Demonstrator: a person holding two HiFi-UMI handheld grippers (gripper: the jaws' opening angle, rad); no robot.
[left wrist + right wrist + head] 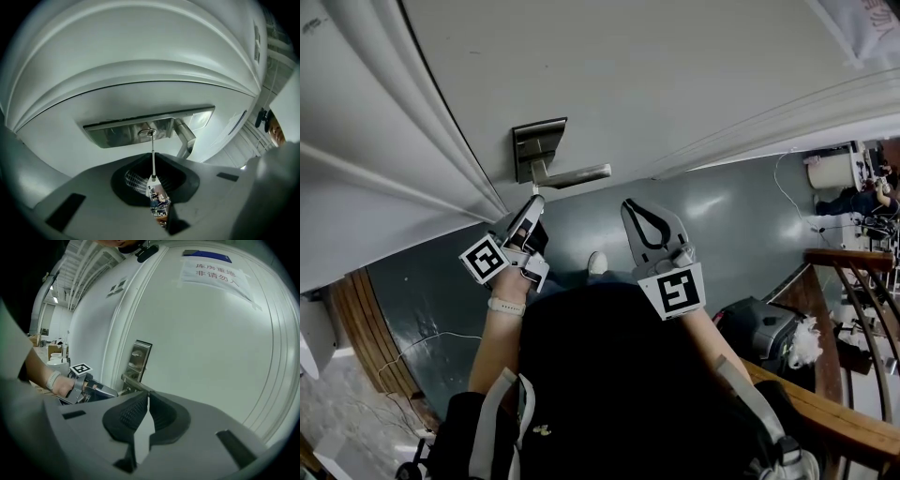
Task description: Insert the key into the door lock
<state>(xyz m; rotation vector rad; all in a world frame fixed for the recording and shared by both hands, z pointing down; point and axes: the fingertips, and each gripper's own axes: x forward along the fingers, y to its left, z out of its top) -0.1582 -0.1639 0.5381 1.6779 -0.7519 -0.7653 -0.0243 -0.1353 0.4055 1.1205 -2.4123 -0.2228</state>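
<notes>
A steel lock plate [538,148] with a lever handle [577,174] sits on the white door [656,84]. My left gripper [531,212] is just below the handle, shut on the key. In the left gripper view the key [153,157] runs straight from the shut left gripper [153,177] to the keyhole [147,133] in the lock plate [122,133], with its tip at the hole. My right gripper [647,223] hangs to the right, away from the door; in its own view the right gripper [148,398] is shut on nothing, facing the lock plate [138,359].
A paper sign [216,272] is taped high on the door. A wooden railing [851,272] and a black bag [761,328] stand to my right over the grey-green floor [722,225]. The door frame [384,141] runs along the left.
</notes>
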